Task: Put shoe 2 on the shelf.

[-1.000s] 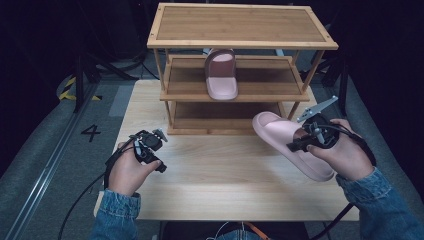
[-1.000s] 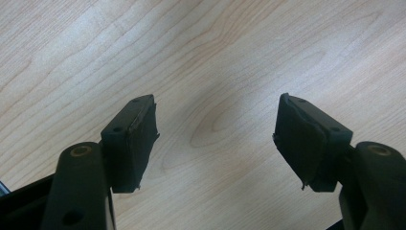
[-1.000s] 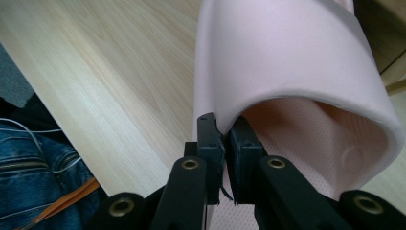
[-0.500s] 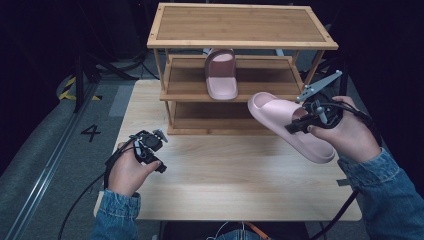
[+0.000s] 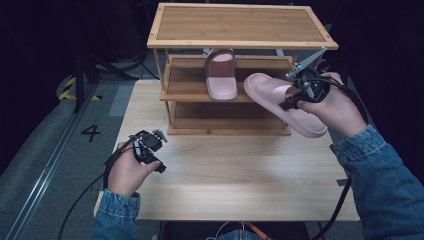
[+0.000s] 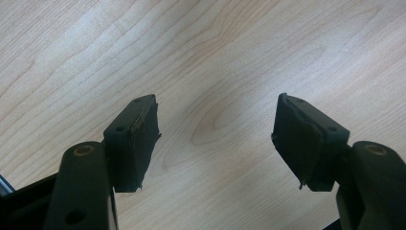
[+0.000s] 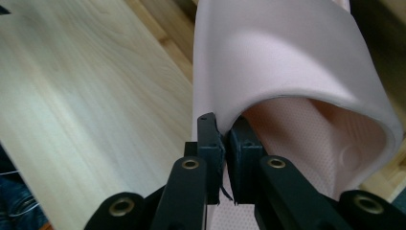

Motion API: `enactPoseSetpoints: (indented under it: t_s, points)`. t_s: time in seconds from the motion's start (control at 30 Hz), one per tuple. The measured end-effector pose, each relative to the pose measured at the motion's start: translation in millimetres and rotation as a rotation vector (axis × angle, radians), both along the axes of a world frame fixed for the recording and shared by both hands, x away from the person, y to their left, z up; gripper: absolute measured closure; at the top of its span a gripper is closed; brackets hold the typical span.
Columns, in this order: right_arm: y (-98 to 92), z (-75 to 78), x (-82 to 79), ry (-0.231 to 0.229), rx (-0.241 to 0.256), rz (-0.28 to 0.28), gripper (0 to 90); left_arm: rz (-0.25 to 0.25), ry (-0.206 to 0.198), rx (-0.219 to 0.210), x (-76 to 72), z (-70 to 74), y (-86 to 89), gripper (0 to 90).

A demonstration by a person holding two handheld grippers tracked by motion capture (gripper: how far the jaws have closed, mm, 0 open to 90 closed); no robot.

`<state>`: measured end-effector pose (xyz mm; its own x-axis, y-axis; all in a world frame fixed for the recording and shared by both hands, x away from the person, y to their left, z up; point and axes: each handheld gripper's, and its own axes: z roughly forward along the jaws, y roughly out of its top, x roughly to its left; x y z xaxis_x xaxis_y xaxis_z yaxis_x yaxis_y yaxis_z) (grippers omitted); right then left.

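You work in lab or recording studio, not home: black-draped surroundings, light wooden table alone on grey floor, taped number 4, yellow-black hazard tape, floor rail, stand legs.

The left hand rests low at about eight o'clock, its left gripper pointing down with jaws spread wide and nothing between them. The right hand is raised at about two o'clock, forearm slanting in from five o'clock, and the right gripper has its jaws pinched nearly together on a thin pink edge.
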<state>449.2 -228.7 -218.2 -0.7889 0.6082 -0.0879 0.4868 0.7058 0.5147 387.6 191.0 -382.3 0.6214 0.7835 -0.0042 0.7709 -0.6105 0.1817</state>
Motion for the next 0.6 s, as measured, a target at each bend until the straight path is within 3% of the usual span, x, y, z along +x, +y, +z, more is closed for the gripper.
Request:
enactPoseSetpoints:
  t_s: [0.1, 0.3, 0.6]
  points:
    - [3.6, -2.8, 13.5, -0.020, -0.034, -0.002, 85.4, 0.001, -0.004, -0.002, -0.3, 0.0, -0.1, 32.9]
    - [5.7, -6.9, 34.2, -0.044, -0.050, -0.015, 85.4, 0.000, 0.003, 0.007, 0.0, -1.3, -1.2, 32.9]
    - [12.0, -17.0, 49.8, -0.125, -0.068, -0.020, 85.4, -0.024, -0.021, 0.012, -0.4, 0.6, -4.4, 33.4]
